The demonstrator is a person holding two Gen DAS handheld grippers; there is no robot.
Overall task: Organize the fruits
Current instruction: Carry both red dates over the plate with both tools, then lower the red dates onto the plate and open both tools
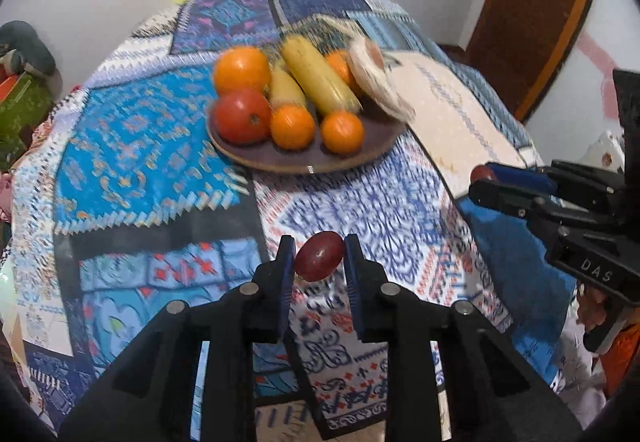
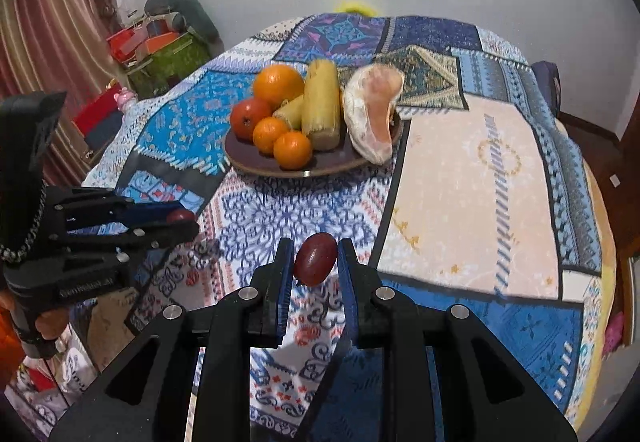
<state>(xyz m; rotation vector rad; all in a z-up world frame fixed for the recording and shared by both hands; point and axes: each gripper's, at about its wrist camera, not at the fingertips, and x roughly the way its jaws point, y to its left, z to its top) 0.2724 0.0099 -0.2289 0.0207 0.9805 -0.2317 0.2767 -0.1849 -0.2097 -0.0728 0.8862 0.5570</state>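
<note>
My left gripper (image 1: 319, 257) is shut on a dark red grape (image 1: 319, 256) and holds it above the patterned cloth, short of the plate. My right gripper (image 2: 314, 260) is shut on a second dark red grape (image 2: 315, 259). Each gripper shows in the other's view: the right one (image 1: 482, 178) at the right, the left one (image 2: 182, 220) at the left, each with its grape at the tip. The brown plate (image 1: 280, 158) (image 2: 256, 162) holds several oranges (image 1: 242, 69), a red tomato (image 1: 241, 116), two corn cobs (image 1: 318, 80) and a peeled pomelo piece (image 2: 370, 114).
A round table under a blue patchwork cloth (image 2: 280, 210) fills both views. Boxes and clutter (image 2: 160, 46) stand at the far left by a curtain. A wooden door (image 1: 532, 14) is at the right.
</note>
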